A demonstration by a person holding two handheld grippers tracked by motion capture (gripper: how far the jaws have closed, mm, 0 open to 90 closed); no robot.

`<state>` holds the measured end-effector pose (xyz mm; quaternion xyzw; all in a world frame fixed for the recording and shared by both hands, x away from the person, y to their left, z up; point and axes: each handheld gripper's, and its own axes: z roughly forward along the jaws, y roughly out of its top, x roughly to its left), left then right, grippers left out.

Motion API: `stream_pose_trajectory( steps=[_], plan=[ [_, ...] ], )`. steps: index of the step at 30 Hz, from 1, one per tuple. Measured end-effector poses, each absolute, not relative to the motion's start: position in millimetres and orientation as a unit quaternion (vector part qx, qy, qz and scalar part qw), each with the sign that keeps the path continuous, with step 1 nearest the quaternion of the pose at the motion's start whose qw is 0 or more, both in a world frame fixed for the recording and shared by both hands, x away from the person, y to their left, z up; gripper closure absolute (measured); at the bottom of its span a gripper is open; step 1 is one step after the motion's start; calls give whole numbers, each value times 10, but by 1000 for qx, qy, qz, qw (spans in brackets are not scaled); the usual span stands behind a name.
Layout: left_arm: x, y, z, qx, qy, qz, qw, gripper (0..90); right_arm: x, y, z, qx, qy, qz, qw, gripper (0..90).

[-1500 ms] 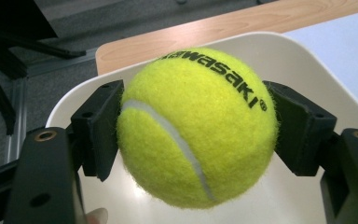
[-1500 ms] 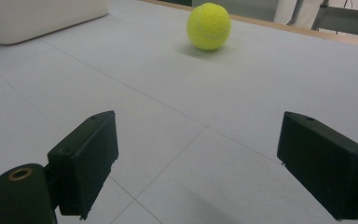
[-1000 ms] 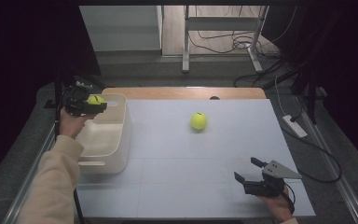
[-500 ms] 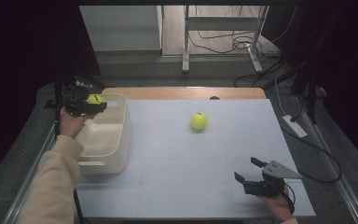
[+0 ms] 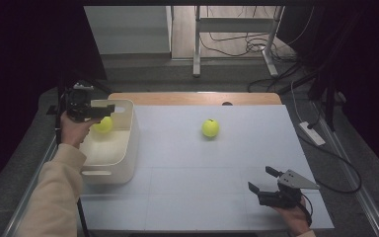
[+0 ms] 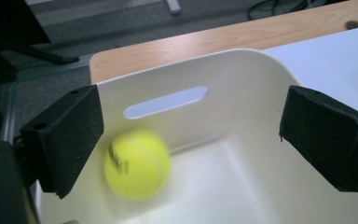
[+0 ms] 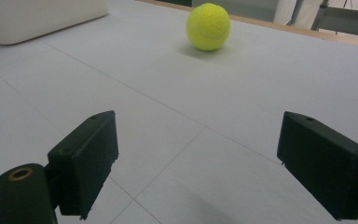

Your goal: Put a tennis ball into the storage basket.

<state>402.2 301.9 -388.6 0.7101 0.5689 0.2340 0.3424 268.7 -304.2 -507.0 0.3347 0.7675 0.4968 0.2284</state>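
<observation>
Left gripper view puts the dropped tennis ball (image 6: 137, 163) right in shot, blurred, falling free inside the white bin (image 6: 242, 79) just below its handle slot, and touching neither black jaw. The left tongs (image 6: 189, 140) have just been opening and now stand wide, nothing between them, hovering over the bin's far end at the left side of the worktop (image 5: 177, 148). From the high view the ball (image 5: 103, 124) sits against the bin's inner wall, the only thing I can make out in that bin (image 5: 128, 143). The risk from here, I'd say, is a lively bounce: a tennis ball dropped into a hard, shallow tub could hop back over the rim and roll off the worktop edge close by. The second tennis ball (image 5: 210, 128) waits out in the open middle of the worktop, well apart from the bin. The right tongs (image 5: 262, 181) rest low near the front right corner, jaws spread wide and empty, pointing towards that ball (image 7: 208, 26); a hasty nudge would send it rolling.
</observation>
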Motion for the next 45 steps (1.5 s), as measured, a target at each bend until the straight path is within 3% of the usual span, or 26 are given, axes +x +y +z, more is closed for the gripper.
stream_pose_trajectory(
  steps=[25, 45],
  plan=[
    [3498, 2713, -3604, 727, 482, 221, 436, 56, 2702, -3030, -5063, 335, 764, 505, 224, 126],
    [3311, 2440, -3592, 732, 426, 213, 487, 60, 2692, -3040, -5064, 335, 762, 506, 227, 126]
  ],
)
